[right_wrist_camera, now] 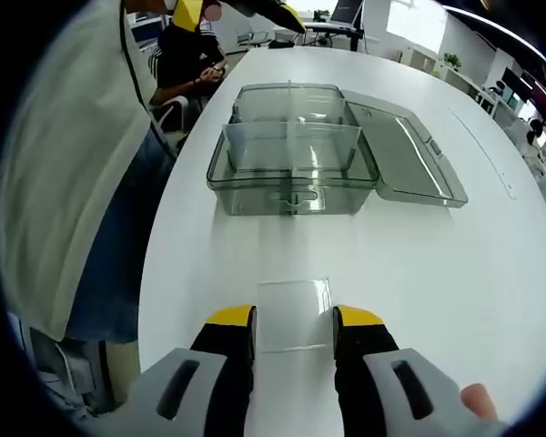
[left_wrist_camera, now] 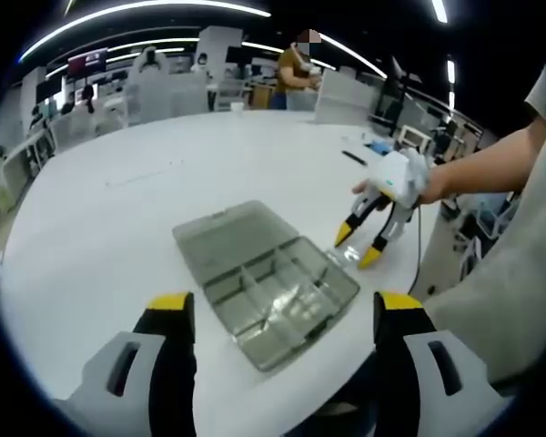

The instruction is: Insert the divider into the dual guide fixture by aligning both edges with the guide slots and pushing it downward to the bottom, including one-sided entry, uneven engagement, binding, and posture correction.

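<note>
Divider (right_wrist_camera: pixel 293 314) lies between right claw (right_wrist_camera: pixel 294 330) tips

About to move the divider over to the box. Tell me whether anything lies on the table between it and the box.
Nothing visible does. The clear flat plastic divider lies on the white table between the right gripper jaws, and only bare tabletop separates it from the open smoky transparent plastic box, whose lid lies flat to one side.
</note>
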